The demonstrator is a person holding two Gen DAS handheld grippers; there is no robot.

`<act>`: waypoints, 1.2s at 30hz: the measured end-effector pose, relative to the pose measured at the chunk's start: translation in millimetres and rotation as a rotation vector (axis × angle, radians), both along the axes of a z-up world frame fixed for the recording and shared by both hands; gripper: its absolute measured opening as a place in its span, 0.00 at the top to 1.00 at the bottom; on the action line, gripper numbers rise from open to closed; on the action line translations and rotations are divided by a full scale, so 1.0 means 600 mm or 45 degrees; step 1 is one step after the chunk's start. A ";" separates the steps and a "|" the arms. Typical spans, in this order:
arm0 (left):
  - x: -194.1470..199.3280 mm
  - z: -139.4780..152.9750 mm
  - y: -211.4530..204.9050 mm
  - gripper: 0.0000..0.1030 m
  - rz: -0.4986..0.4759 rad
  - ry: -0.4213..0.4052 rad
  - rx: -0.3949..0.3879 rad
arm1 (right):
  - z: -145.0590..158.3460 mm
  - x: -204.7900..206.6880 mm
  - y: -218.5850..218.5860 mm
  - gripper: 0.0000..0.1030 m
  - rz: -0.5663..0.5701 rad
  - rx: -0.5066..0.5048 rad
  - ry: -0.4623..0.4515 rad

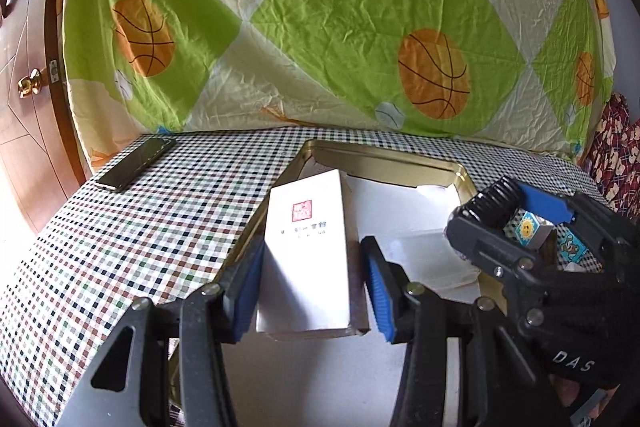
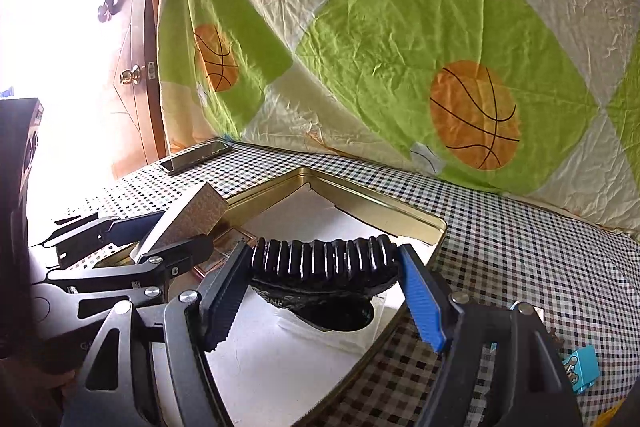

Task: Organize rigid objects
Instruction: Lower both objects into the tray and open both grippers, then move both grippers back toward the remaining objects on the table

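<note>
Nearest to me, my left gripper [image 1: 312, 291] has its blue pads pressed on both long sides of a white rectangular cardboard box with a small red stamp [image 1: 308, 251], so it is closed on this box. The box is lifted and tilted above the near left part of a shallow gold metal tin tray with white paper lining [image 1: 384, 157].

My right gripper [image 2: 324, 291] stands about half open and clamps a black ribbed plastic object, like a wide hair clip [image 2: 324, 259], between its pads. This clip hangs above the right half of the same tray.

Just beside the tray's right edge, on the checkered tablecloth of the desk [image 1: 160, 219], I see two small blue picture cubes; one with a sun face [image 1: 530, 229] and another [image 2: 580, 371] near it. In the left wrist view the sun cube is partly hidden behind my right gripper.

Further, near the far left corner of the desk, lies a dark flat phone [image 1: 136, 163]. Behind the desk hangs a green and cream sheet with basketballs [image 1: 360, 7].
</note>
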State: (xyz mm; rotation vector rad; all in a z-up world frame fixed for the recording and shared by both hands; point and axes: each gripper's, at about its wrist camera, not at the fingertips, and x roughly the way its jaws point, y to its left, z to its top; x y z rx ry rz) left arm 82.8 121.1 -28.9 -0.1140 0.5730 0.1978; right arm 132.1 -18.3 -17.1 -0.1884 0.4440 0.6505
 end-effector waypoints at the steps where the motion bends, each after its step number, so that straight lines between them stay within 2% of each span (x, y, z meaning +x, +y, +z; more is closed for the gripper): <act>1: 0.001 -0.002 0.003 0.54 0.008 0.004 -0.002 | -0.002 0.004 0.002 0.27 0.010 0.002 0.020; 4: -0.001 -0.006 0.011 0.50 0.036 0.003 -0.019 | -0.006 0.010 0.007 0.25 0.011 0.006 0.039; 6: -0.004 -0.008 0.018 0.42 0.050 -0.003 -0.039 | -0.005 0.009 0.005 0.19 0.003 0.006 0.031; 8: -0.010 -0.009 0.024 0.22 0.086 -0.017 -0.054 | -0.002 0.007 -0.002 0.14 -0.009 0.017 0.022; 11: -0.022 -0.006 0.018 0.16 0.081 -0.050 -0.068 | 0.003 -0.004 -0.021 0.11 -0.020 0.047 0.025; 12: -0.025 -0.004 0.011 0.15 0.073 -0.060 -0.055 | 0.004 -0.012 -0.030 0.11 -0.023 0.052 0.020; 15: -0.039 0.003 -0.013 0.05 0.063 -0.104 -0.013 | 0.000 -0.036 -0.065 0.11 -0.058 0.034 -0.011; 20: -0.051 0.017 -0.069 0.04 -0.017 -0.154 -0.005 | -0.003 -0.070 -0.159 0.11 -0.166 0.048 -0.032; 25: -0.051 0.024 -0.157 0.04 -0.166 -0.169 0.044 | 0.001 -0.086 -0.278 0.11 -0.377 0.086 -0.062; 28: -0.045 0.019 -0.212 0.04 -0.260 -0.150 0.065 | -0.003 -0.084 -0.343 0.11 -0.546 0.049 -0.076; 31: -0.034 0.009 -0.263 0.04 -0.344 -0.109 0.072 | -0.014 -0.073 -0.400 0.11 -0.666 0.042 -0.040; 33: -0.026 0.002 -0.294 0.04 -0.395 -0.080 0.065 | -0.020 -0.067 -0.435 0.11 -0.711 0.077 0.005; 36: -0.017 -0.007 -0.333 0.04 -0.453 -0.045 0.074 | -0.028 -0.062 -0.459 0.11 -0.765 0.035 0.024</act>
